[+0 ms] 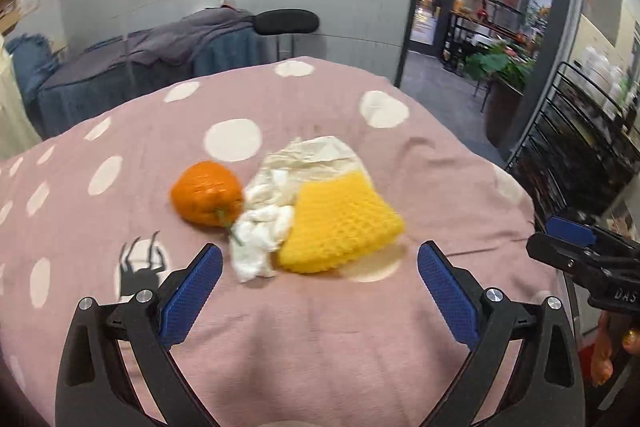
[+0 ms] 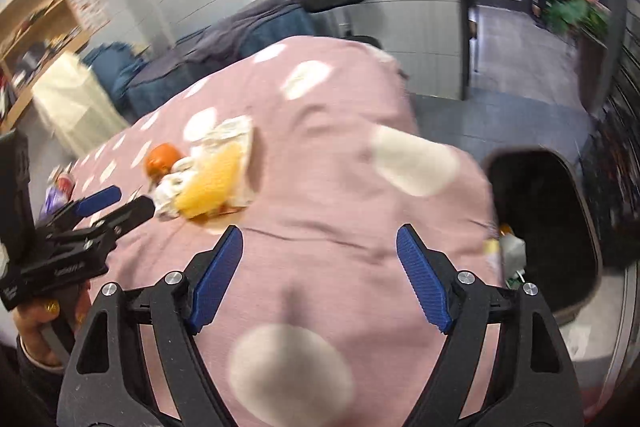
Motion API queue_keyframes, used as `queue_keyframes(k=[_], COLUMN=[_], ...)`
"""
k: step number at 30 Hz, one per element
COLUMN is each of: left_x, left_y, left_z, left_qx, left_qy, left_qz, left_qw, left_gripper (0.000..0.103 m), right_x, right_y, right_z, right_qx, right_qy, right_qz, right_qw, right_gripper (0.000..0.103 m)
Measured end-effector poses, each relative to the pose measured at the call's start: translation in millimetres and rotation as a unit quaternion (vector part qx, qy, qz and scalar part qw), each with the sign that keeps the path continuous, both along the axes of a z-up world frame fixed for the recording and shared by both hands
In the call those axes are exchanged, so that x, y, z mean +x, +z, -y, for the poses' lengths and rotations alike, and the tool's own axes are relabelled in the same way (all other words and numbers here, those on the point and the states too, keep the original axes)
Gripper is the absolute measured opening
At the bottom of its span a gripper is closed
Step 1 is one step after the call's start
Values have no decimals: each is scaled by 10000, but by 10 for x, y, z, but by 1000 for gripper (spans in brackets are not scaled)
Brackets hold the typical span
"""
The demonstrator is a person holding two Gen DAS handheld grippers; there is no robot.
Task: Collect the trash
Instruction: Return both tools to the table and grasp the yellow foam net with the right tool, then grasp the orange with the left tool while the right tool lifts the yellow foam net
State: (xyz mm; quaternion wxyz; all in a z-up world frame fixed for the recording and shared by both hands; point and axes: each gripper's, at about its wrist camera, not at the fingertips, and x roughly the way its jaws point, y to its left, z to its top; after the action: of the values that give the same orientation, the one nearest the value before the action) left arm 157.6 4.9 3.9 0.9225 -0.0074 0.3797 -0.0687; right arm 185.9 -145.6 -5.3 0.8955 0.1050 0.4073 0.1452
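On the pink spotted tablecloth (image 1: 320, 327) lies a pile of trash: an orange fruit (image 1: 206, 193), a crumpled white tissue (image 1: 260, 235), a yellow foam net (image 1: 340, 227) and white crumpled paper (image 1: 312, 157) behind them. My left gripper (image 1: 320, 267) is open and empty, just short of the tissue and net. My right gripper (image 2: 320, 255) is open and empty over the cloth, right of the pile (image 2: 208, 183). A black bin (image 2: 544, 227) with some trash inside stands beside the table's right edge. The right gripper also shows in the left wrist view (image 1: 576, 243).
A chair (image 1: 286, 23) and furniture draped in blue and grey cloth (image 1: 160, 55) stand behind the table. A black wire rack (image 1: 580, 139) is at the right. A doorway (image 1: 480, 7) opens onto a corridor with plants. A wooden shelf unit (image 2: 36, 31) is at the left.
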Motion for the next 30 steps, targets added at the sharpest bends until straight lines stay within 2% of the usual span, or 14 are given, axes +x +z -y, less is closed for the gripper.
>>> queue_keyframes(k=[6, 11, 17, 19, 21, 24, 30], left_x=[-5, -13, 119, 172, 240, 347, 644], left_y=[-46, -114, -149, -154, -172, -206, -263], left_z=[-616, -923, -1042, -1049, -1051, -1045, -991], left_qx=[-42, -132, -229, -244, -276, -320, -508], left_qy=[610, 797, 740, 693, 633, 538, 394], left_qz=[-90, -184, -260, -282, -308, -376, -560], left_qw=[9981, 9966, 9967, 9969, 9971, 9973, 9964], left_gripper=[96, 95, 94, 94, 94, 94, 90], right_x=[174, 413, 754, 808, 781, 658, 327], right_y=[14, -25, -256, -310, -311, -221, 70], right_z=[-627, -920, -1055, -1039, -1038, -1021, -908], right_qx=[-221, -418, -525, -365, -370, -398, -304], right_qy=[668, 894, 880, 886, 905, 913, 873], right_qz=[-56, -158, -628, -789, -786, -596, -258], right_qw=[9975, 9950, 9928, 9923, 9921, 9932, 9954], right_gripper=[79, 79, 56, 34, 21, 17, 16])
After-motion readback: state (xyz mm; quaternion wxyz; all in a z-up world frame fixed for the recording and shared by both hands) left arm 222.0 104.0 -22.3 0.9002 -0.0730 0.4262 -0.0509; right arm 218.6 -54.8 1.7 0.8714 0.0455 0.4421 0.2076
